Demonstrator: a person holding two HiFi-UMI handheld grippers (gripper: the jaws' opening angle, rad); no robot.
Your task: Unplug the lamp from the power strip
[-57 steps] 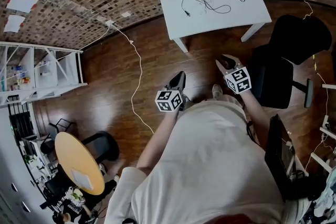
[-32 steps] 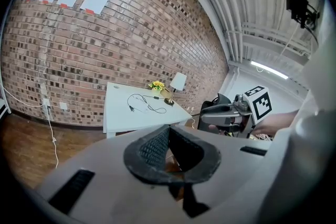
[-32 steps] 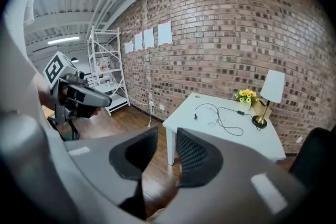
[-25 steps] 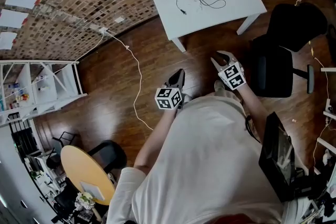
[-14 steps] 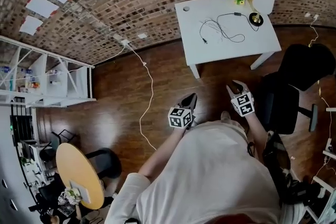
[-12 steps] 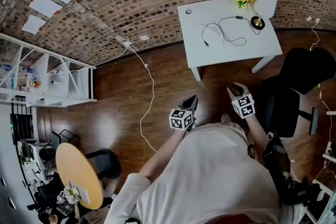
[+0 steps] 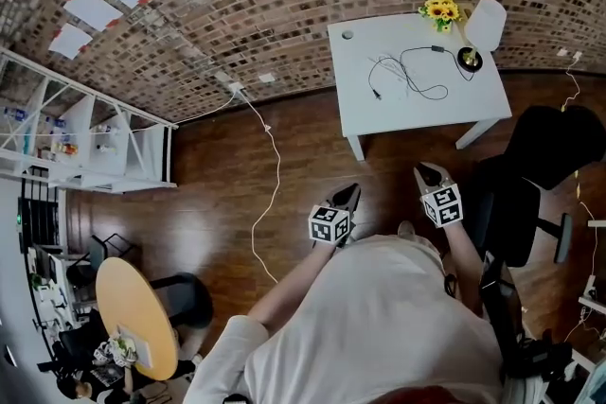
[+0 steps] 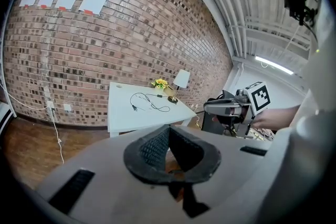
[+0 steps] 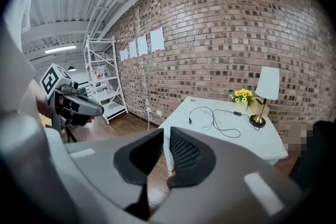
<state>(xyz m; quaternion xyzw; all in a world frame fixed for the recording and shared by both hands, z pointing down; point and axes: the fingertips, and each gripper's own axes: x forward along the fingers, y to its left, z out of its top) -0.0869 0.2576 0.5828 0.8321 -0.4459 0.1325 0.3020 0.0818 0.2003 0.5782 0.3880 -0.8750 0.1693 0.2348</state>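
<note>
Though lamp (image 7: pixel 484 22) stands at table (image 7: pixel 379 114) corner, floor (image 7: pixel 218 194) ahead open.

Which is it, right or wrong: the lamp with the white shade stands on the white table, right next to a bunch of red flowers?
Wrong in one respect: the flowers are yellow, not red. The lamp with the white shade does stand on the white table right next to them. The head view shows it, and the right gripper view confirms it.
</note>
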